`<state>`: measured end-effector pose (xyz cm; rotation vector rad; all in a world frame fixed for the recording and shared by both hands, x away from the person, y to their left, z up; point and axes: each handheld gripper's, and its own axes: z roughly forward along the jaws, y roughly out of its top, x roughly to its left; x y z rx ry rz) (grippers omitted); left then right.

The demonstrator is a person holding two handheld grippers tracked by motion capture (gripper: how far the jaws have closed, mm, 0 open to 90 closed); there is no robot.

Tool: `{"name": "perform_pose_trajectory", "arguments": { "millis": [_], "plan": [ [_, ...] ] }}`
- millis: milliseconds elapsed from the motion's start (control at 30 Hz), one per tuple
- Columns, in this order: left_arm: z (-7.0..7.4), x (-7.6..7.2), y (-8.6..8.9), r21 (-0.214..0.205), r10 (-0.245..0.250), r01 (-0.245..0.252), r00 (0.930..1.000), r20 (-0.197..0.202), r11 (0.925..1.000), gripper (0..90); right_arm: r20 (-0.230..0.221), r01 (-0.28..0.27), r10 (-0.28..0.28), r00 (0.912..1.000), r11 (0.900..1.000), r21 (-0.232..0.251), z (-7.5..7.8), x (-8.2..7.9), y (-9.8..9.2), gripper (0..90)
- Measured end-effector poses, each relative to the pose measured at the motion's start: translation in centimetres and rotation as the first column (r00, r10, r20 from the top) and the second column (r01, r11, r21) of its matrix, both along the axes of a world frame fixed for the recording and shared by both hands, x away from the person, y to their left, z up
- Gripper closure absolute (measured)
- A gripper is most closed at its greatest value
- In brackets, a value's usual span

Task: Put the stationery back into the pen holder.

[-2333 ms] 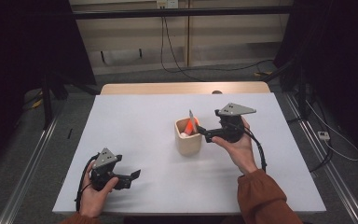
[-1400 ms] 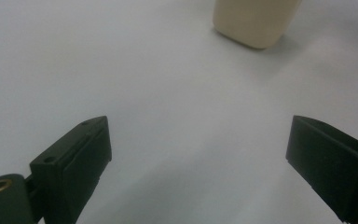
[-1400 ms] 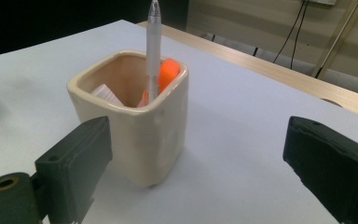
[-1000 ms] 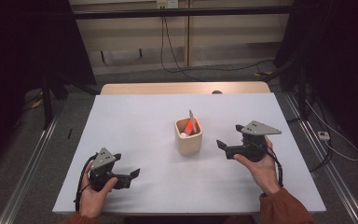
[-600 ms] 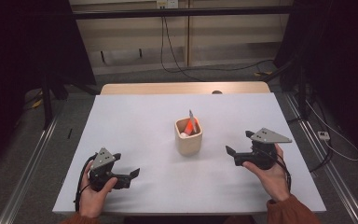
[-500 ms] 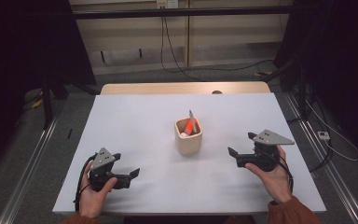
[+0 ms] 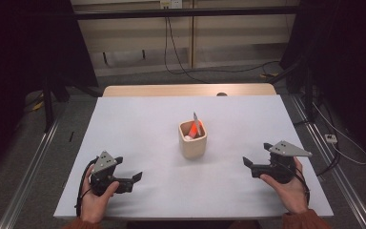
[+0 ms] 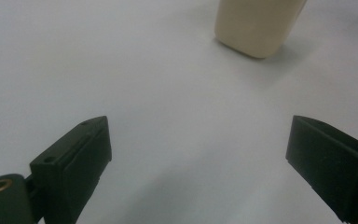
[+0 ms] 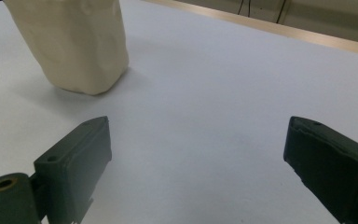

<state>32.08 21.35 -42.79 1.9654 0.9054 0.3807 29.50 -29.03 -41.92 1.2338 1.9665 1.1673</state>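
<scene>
A cream cup (image 7: 193, 140) stands near the middle of the white table (image 7: 138, 124). An orange object, a grey pen-like stick and something small and white sit in it. My left gripper (image 7: 127, 168) rests open near the front left corner, jaws pointing right, nothing between them. My right gripper (image 7: 256, 154) is held open near the front right, jaws pointing left toward the cup, well apart from it. The left gripper view has the open jaws of the left gripper (image 8: 198, 158) over bare table, the cup (image 8: 256, 23) farther off. In the right gripper view the right gripper (image 9: 198, 158) is empty too, the cup (image 9: 74, 42) at upper left.
A wooden strip (image 7: 186, 90) runs along the table's far edge. Metal rails (image 7: 33, 162) flank the table on the floor, and cables (image 7: 333, 143) lie at the right. Dark curtains stand on both sides.
My right gripper has drawn away from the cup, to the right and toward the front edge, and stands open and empty. The left gripper has stayed put.
</scene>
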Motion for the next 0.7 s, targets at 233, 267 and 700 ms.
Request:
{"name": "perform_pose_trajectory", "arguments": {
  "millis": [233, 267, 700],
  "plan": [
    [0.0, 0.0, 0.0, -0.003, 0.002, -0.002, 1.0000, -0.007, 1.0000, 6.6, 0.005, 0.031, -0.031, 0.9995, 0.9995, 0.009, -0.2, -0.8, -0.8, 8.0],
    [0.0, 0.0, 0.0, -0.001, 0.003, -0.003, 1.0000, -0.005, 1.0000, 6.6, 0.006, 0.032, -0.032, 0.9995, 0.9995, 0.005, -0.3, -0.9, -0.9, 7.9],
    [-0.1, 0.2, 0.2, 0.009, 0.018, -0.018, 0.9998, -0.012, 0.9998, 6.5, -0.006, 0.079, -0.078, 0.9969, 0.9967, 0.023, -1.6, -1.8, -1.9, 7.3]
  ]
}}
